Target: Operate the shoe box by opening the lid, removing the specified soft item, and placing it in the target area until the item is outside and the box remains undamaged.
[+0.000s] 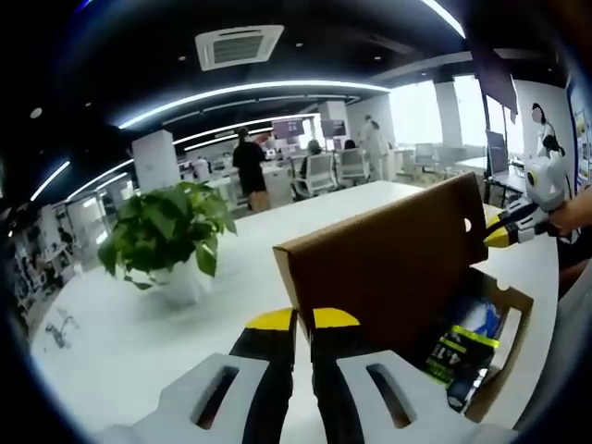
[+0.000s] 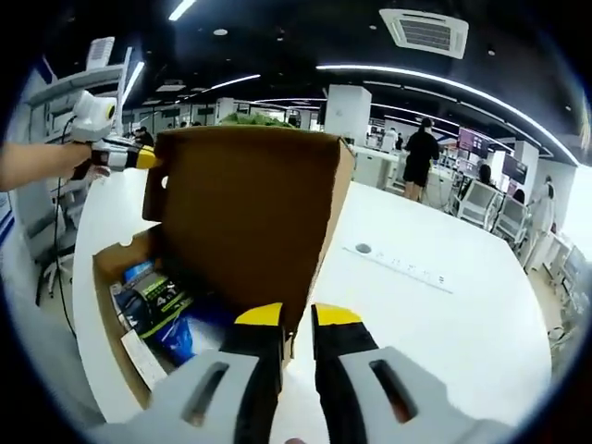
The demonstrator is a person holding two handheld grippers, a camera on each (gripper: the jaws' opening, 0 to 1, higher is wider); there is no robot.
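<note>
Clamping the left gripper [image 1: 301, 319] onto one corner of the raised cardboard lid [image 1: 388, 250], jaws drawn nearly together around its edge; clamping the right gripper [image 2: 296, 316] likewise onto the opposite corner, holding the lid upright over the open shoe box [image 1: 516, 310]. Leaving the blue and black packet [image 2: 157, 305] lying inside the box, just below the lid. Resting all this on a white table [image 2: 444, 314], with a potted plant [image 1: 166, 231] standing further off and people [image 1: 248, 166] standing among desks beyond
</note>
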